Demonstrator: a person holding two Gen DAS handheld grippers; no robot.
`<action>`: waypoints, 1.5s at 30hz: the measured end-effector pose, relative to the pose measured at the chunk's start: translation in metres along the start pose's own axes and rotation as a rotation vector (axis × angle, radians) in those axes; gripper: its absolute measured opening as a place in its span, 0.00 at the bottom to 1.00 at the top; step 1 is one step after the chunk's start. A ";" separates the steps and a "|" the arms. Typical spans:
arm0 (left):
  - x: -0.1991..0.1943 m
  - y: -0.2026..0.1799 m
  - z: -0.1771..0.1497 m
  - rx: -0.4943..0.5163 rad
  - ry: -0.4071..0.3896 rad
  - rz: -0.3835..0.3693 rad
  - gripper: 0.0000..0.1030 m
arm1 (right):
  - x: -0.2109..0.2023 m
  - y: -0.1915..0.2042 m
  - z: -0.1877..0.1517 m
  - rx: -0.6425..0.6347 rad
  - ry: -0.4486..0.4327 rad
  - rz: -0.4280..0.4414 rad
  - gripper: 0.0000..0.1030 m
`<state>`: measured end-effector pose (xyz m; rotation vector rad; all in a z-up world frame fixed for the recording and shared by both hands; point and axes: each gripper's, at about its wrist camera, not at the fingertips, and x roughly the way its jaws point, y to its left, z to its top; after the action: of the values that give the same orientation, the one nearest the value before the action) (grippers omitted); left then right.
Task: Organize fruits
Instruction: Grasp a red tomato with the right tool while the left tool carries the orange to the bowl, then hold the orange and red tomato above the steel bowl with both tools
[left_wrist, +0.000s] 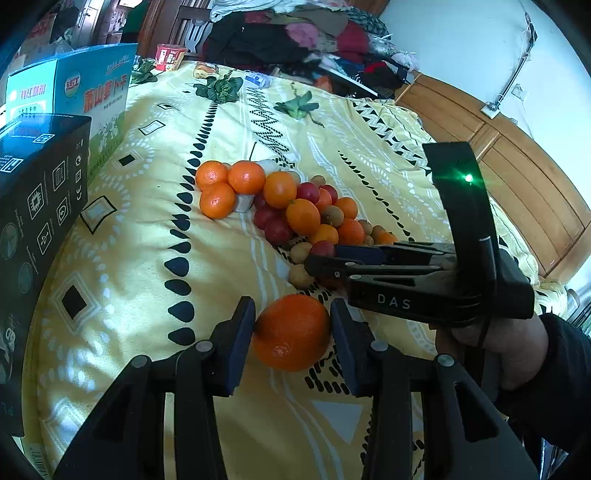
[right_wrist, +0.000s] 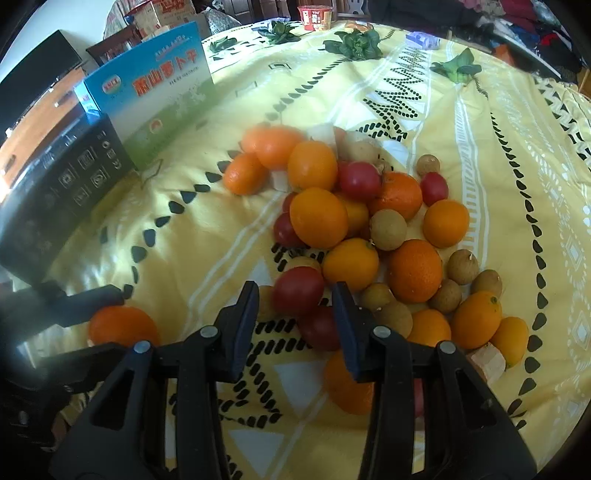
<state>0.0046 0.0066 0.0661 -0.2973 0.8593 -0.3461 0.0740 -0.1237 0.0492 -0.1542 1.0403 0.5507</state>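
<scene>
The left hand-held gripper (left_wrist: 292, 325) pointed steeply down at the yellow patterned bedspread (left_wrist: 140, 258), and its two pads pinched a single orange (left_wrist: 291, 336) between them, one pad against each side of the fruit. Just beyond that orange, further along the line of the fingers, lay the fruit pile (left_wrist: 295, 210): oranges, small red fruits and pale brown longans heaped together on the cloth.

The right hand-held gripper (left_wrist: 314, 263) reached in from the right of the left one, lying almost level across the view with its fingers aimed at the near edge of the pile. The person's hand (left_wrist: 491, 350), in a dark sleeve, gripped its handle from below. In its own camera the right hand-held gripper (right_wrist: 293, 306) tilted sharply downward, and its jaws stood narrowly apart around a red fruit (right_wrist: 297, 290) at the pile's near edge. Whether the pads pressed on that fruit could not be told, since a sliver of gap seemed to show on each side.

To the left of both grippers stood a black box (left_wrist: 40, 206) and, behind it, a blue carton (left_wrist: 99, 96). Far ahead, some leafy greens (right_wrist: 356, 44) lay on the bedspread.
</scene>
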 end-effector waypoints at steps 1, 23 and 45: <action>0.000 0.001 0.000 -0.001 0.000 0.002 0.42 | 0.000 -0.001 -0.001 0.002 -0.005 -0.002 0.32; -0.144 0.024 0.044 -0.004 -0.286 0.152 0.42 | -0.130 0.081 0.038 -0.066 -0.293 0.079 0.30; -0.364 0.241 -0.028 -0.400 -0.507 0.586 0.42 | -0.119 0.382 0.098 -0.407 -0.265 0.474 0.30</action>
<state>-0.1951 0.3709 0.2034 -0.4611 0.4721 0.4421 -0.0874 0.1972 0.2515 -0.1872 0.6926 1.1810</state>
